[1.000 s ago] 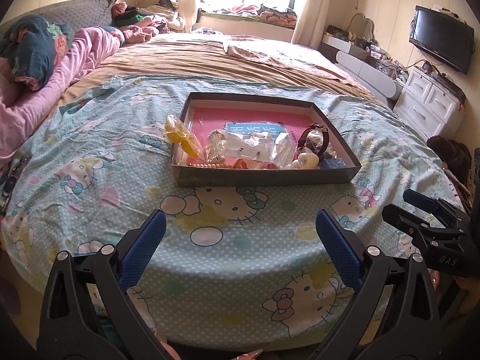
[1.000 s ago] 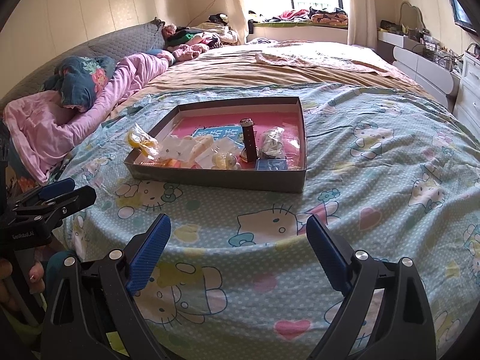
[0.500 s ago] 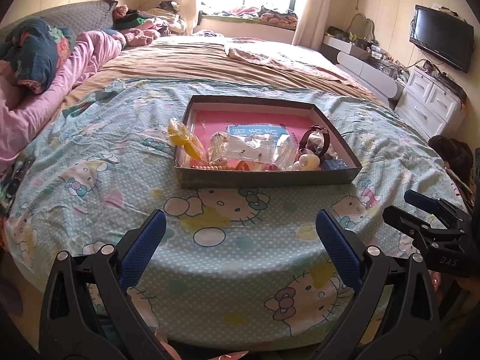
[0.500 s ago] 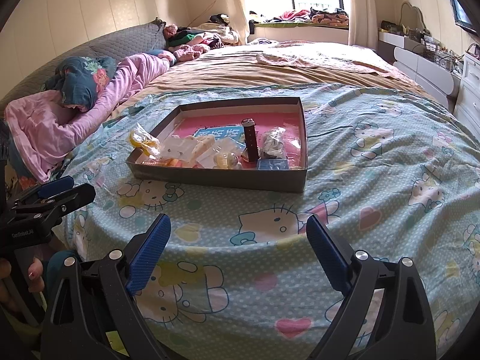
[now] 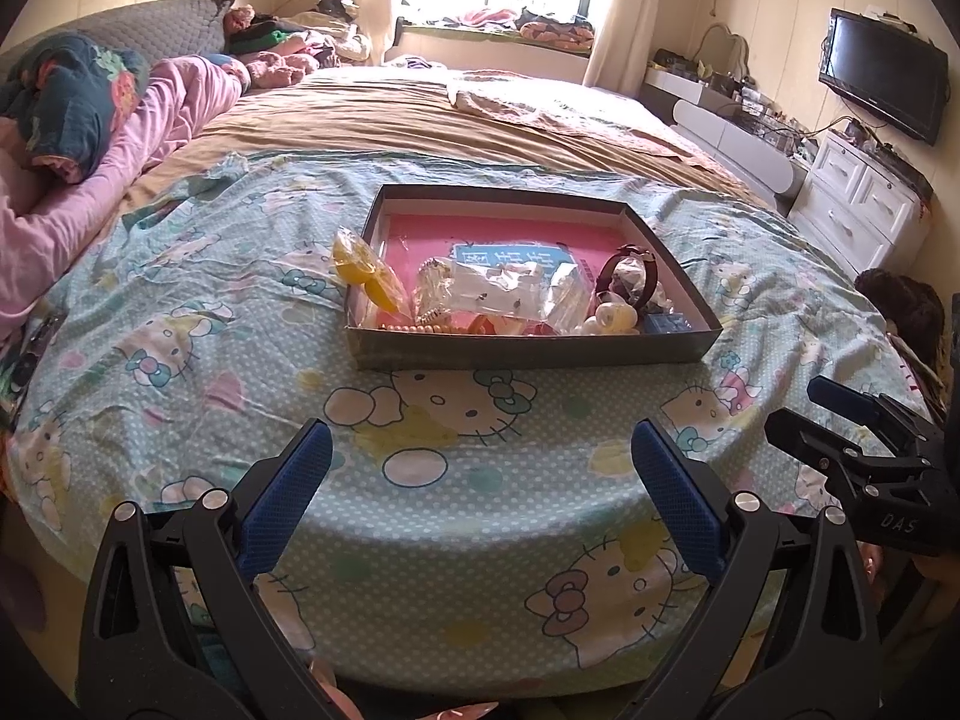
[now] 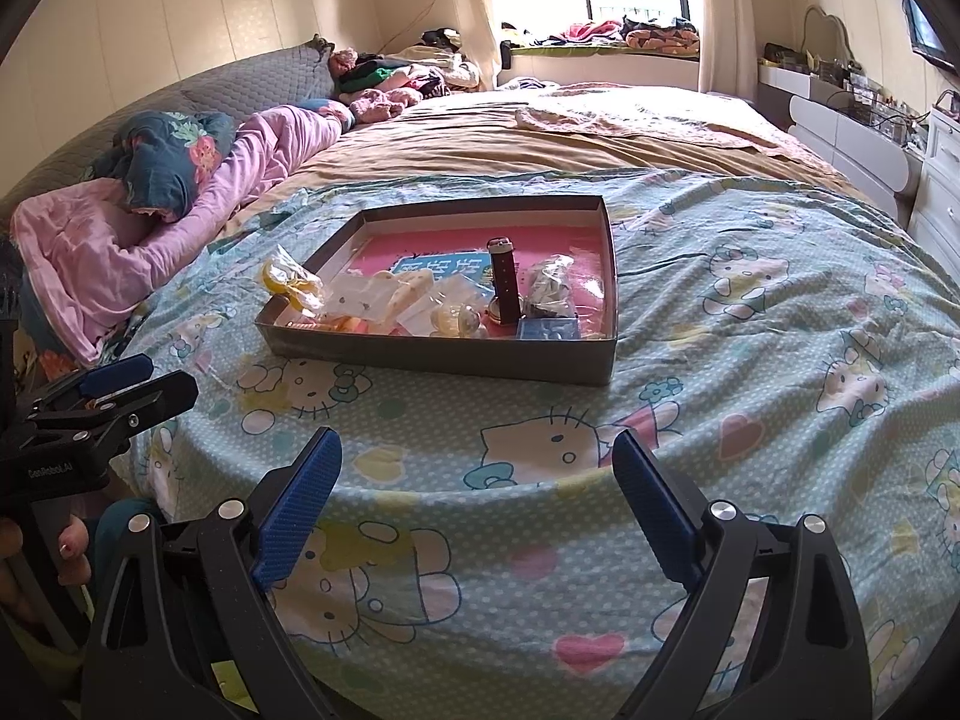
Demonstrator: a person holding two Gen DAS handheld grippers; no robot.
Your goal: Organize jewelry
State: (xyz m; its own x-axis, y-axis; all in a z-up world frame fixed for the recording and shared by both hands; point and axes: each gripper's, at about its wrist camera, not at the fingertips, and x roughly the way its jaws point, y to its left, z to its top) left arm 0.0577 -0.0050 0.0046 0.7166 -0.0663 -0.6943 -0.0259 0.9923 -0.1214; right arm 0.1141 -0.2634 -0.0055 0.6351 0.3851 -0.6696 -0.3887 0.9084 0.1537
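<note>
Jewelry sits heaped in a shallow grey box (image 5: 528,354) with a pink floor, resting on the cartoon-print bedsheet (image 5: 180,324) — a brown-strapped watch (image 6: 504,285) stands upright near the box's front right, a yellow bagged piece (image 5: 366,270) leans over its left wall. Left claw (image 5: 480,492) and right claw (image 6: 474,489) both hover over the bed's near edge, well apart from the box — each spread wide, pinching nothing.
</note>
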